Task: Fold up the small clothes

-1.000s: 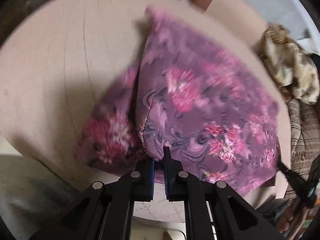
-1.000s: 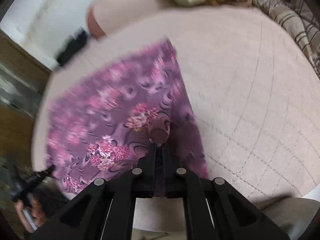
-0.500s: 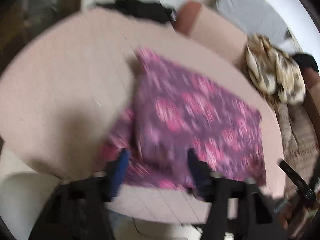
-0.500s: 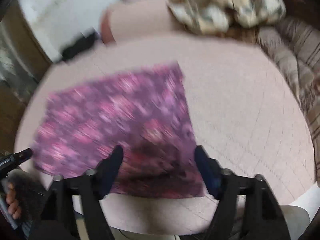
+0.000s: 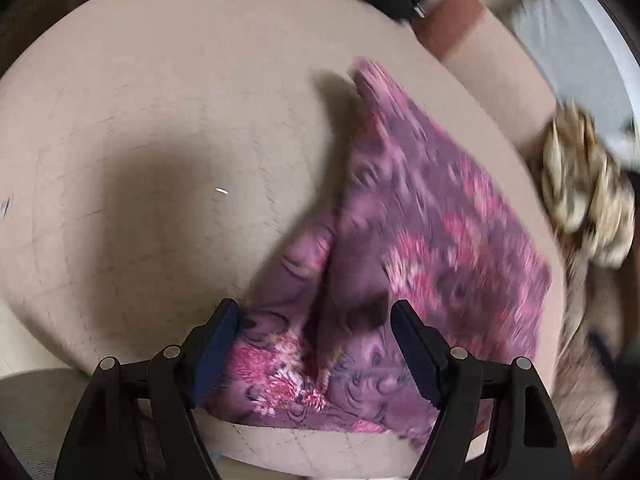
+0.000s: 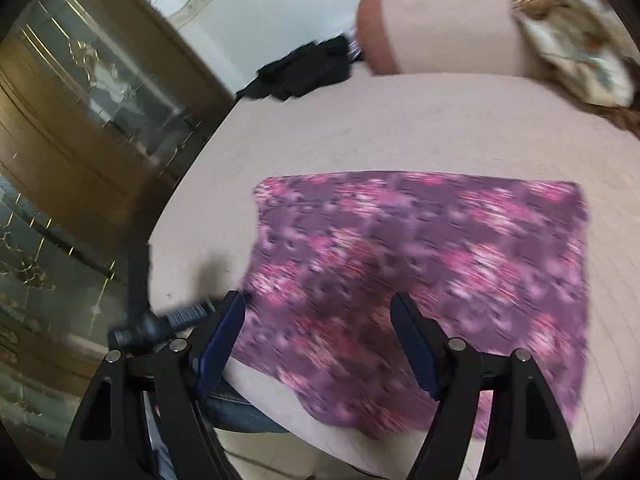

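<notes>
A purple garment with pink flowers lies folded on the beige bed surface. A lower layer sticks out at its near left edge. My left gripper is open and empty, just above the garment's near edge. In the right wrist view the garment lies flat as a rough rectangle. My right gripper is open and empty above its near left part. The other gripper's dark body shows at the bed's left edge.
A crumpled cream and brown patterned cloth lies at the far right; it also shows in the right wrist view. A black item lies at the bed's far edge by a beige bolster. A wooden glass-front cabinet stands left.
Both grippers were shut on the garment's near edge one second ago. Both have opened and let go, and the garment now lies on the bed. Both views have shifted.
</notes>
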The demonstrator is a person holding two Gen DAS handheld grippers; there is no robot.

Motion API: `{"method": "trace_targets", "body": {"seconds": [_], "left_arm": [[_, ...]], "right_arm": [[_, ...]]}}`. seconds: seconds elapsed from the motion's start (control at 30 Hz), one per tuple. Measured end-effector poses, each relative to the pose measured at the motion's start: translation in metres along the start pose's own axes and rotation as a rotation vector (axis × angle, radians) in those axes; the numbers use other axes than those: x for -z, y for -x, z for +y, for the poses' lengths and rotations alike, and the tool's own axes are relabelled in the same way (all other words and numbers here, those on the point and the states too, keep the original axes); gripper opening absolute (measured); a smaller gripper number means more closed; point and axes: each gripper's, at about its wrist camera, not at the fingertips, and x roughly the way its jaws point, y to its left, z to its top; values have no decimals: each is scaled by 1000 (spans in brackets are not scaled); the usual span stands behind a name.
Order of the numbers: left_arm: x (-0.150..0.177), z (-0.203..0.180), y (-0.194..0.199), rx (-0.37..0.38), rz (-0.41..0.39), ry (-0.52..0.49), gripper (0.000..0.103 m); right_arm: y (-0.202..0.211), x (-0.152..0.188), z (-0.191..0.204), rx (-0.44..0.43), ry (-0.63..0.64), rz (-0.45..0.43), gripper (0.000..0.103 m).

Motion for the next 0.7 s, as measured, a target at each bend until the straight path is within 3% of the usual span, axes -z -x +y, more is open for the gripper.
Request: {"method": "trace_targets", "body": {"seconds": [0.07, 0.2, 0.3, 0.33, 0.4, 0.5, 0.63, 0.7], "left_arm": [[3, -5, -3, -38, -2, -39, 82], [4, 8, 0, 20, 1, 36, 75], [11, 33, 4, 174, 29, 148, 39], [13, 39, 1, 233, 61, 180, 18], [15, 48, -5, 270, 94, 230, 13], [16, 50, 6, 318, 55, 233, 10], [20, 44, 13, 339, 27, 204, 10], [21, 47, 17, 369, 17, 220, 9]], "right_arm": [[-21, -15, 8, -15, -5, 35, 74], [-75, -41, 29, -103, -5, 159, 74], [-114, -48, 51, -58, 40, 257, 74], [-126, -50, 57, -44, 51, 289, 74], [-148, -51, 66, -39, 57, 343, 74], [-183, -56, 81, -17, 66, 437, 74], [-225, -54, 105, 65, 150, 570, 74], [-240, -52, 107, 175, 187, 597, 70]]}}
